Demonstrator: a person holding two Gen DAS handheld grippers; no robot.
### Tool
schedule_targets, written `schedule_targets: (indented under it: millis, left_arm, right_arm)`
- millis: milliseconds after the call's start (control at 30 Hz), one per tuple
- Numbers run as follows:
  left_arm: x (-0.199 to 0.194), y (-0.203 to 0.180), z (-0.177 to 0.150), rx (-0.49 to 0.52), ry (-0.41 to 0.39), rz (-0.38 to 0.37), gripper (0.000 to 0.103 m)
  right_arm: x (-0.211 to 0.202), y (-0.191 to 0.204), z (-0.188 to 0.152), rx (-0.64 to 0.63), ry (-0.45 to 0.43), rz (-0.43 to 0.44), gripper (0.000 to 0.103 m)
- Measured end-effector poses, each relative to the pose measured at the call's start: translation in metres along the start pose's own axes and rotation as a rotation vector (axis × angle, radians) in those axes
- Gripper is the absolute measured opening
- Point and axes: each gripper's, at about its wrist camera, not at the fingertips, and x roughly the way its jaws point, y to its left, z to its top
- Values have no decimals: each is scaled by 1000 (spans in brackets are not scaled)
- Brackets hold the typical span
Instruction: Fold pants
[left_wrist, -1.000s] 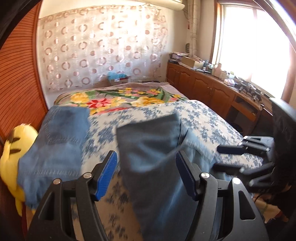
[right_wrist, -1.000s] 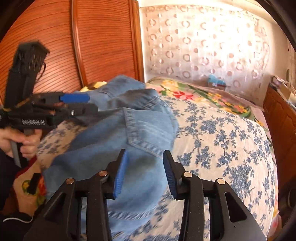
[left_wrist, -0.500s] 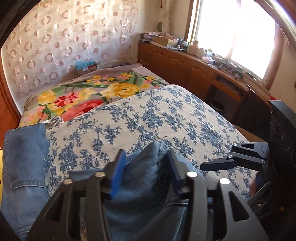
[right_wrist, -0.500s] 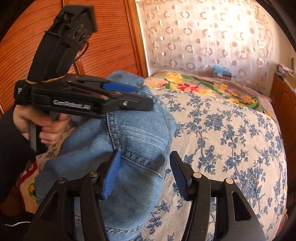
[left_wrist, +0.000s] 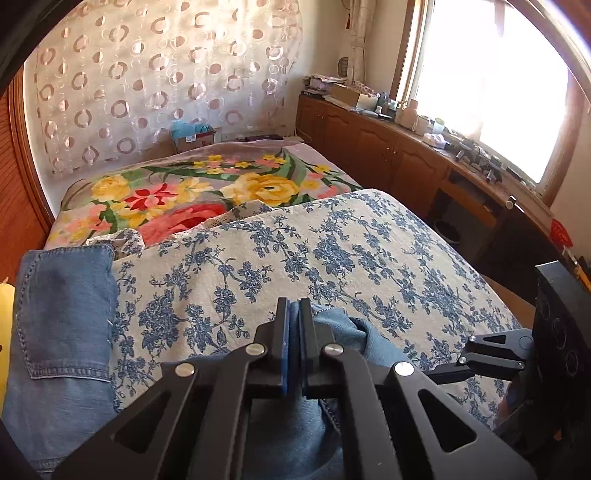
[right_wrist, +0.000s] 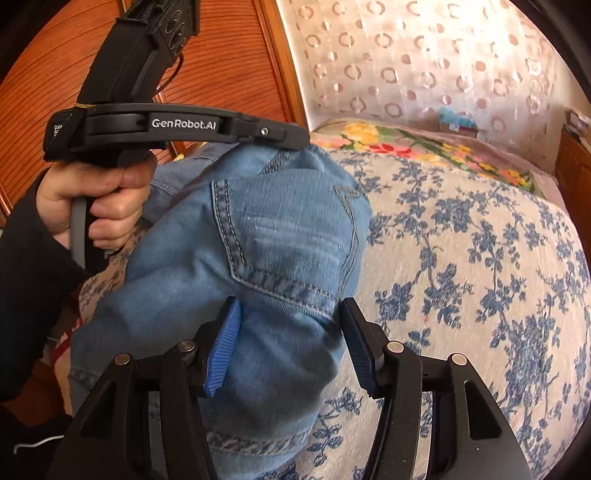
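Our left tongs (left_wrist: 294, 314) are pressed together, pinching a bunched edge of the blue denim pants (right_wrist: 266, 236), which rise in a mound from the bed (left_wrist: 332, 240). In the right wrist view those same tongs (right_wrist: 295, 138) reach in level from the left and bite the top of the mound. Our right tongs (right_wrist: 290, 332) stand spread, straddling the near end of the denim below a stitched back pocket; the blue pads do not press the cloth. Our left hand (right_wrist: 99, 199), in a dark sleeve (right_wrist: 26, 273), is wrapped around its tool's grip, fingers curled on the grey trigger. A second stretch of denim (left_wrist: 62, 306) lies flat at the bed's left edge, well apart from the pinched fold. The pants rest on a cream bedspread printed with blue flowers; beyond it lies a bright floral blanket (left_wrist: 207, 192). Farther back hang a ring-patterned curtain (left_wrist: 155, 74), a wooden cabinet (left_wrist: 388, 147) cluttered on top, and a sunlit window (left_wrist: 491, 81).
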Motion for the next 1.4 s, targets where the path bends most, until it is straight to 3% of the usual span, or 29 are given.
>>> schedule_targets:
  millis: [233, 300, 500, 600, 700, 767, 800, 833, 867, 1100, 1200, 1400]
  left_arm:
    - [-16, -10, 0, 7, -70, 32, 2]
    - [-22, -14, 2, 9, -98, 46, 2]
    - [-22, -3, 9, -7, -110, 89, 2]
    - [-6, 11, 4, -39, -40, 66, 3]
    - [-13, 7, -2, -22, -50, 127, 7]
    - [-26, 8, -6, -35, -61, 150, 14]
    - [-33, 8, -9, -39, -69, 154, 24]
    - [-42, 6, -15, -39, -81, 157, 33]
    - [-47, 4, -20, -36, -87, 157, 35]
    - [-66, -23, -75, -32, -61, 132, 35]
    - [-65, -27, -98, -36, -22, 148, 35]
    - [-58, -29, -137, -50, 42, 187, 35]
  right_arm:
    - [-14, -6, -10, 45, 10, 49, 30]
    - [-17, 0, -13, 31, 18, 53, 12]
    - [-40, 9, -15, 22, -9, 50, 1]
    - [-38, 10, -17, 23, 1, 7, 1]
    - [-34, 9, -18, 25, 10, -9, 6]
    - [-37, 8, -17, 29, -2, -25, 13]
    - [-38, 7, -17, 32, -7, -37, 22]
    - [-42, 7, -16, 35, -19, -52, 25]
    - [-43, 8, -16, 33, -30, -52, 26]
    - [-54, 24, -9, -6, -105, -39, 36]
    - [-52, 35, -12, -23, -90, -4, 36]
    - [-32, 49, -43, -39, -8, -29, 37]
